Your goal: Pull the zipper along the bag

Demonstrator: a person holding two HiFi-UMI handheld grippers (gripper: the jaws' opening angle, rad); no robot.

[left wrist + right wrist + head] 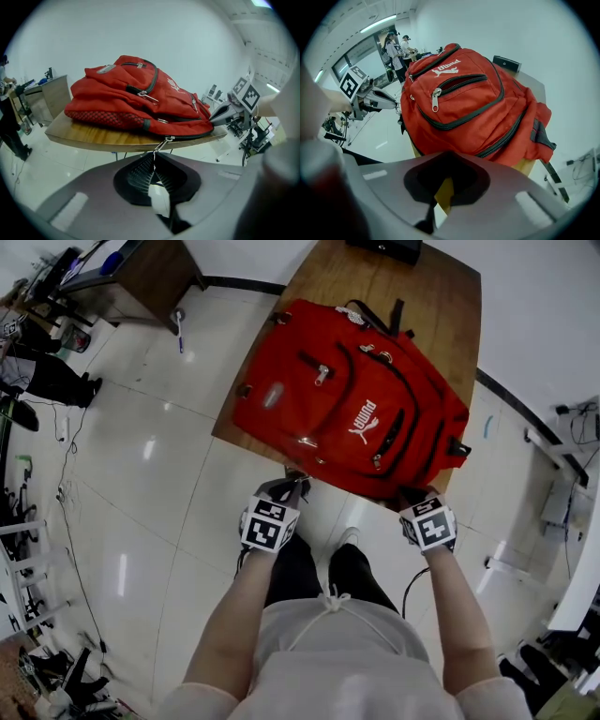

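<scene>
A red backpack [356, 399] [136, 101] [464, 108] lies flat on a wooden table [328, 273] [93, 133]. It reaches the table's near edge. My left gripper [292, 486] [153, 158] is at the bag's near left corner. It is shut on the metal zipper pull [160, 145] of the dark zipper that runs along the bag's lower seam. My right gripper [411, 495] [447, 153] is at the near right corner. Its jaws are shut, with their tips pressed into the red fabric at the bag's edge. Each gripper shows in the other's view [215, 118] [391, 102].
A black box [384, 247] [506, 62] sits at the table's far end. A brown desk [141, 273] stands at the upper left, and people [37, 371] [396, 49] are off to the left. Glossy white tile floor surrounds the table. My legs are just below the near edge.
</scene>
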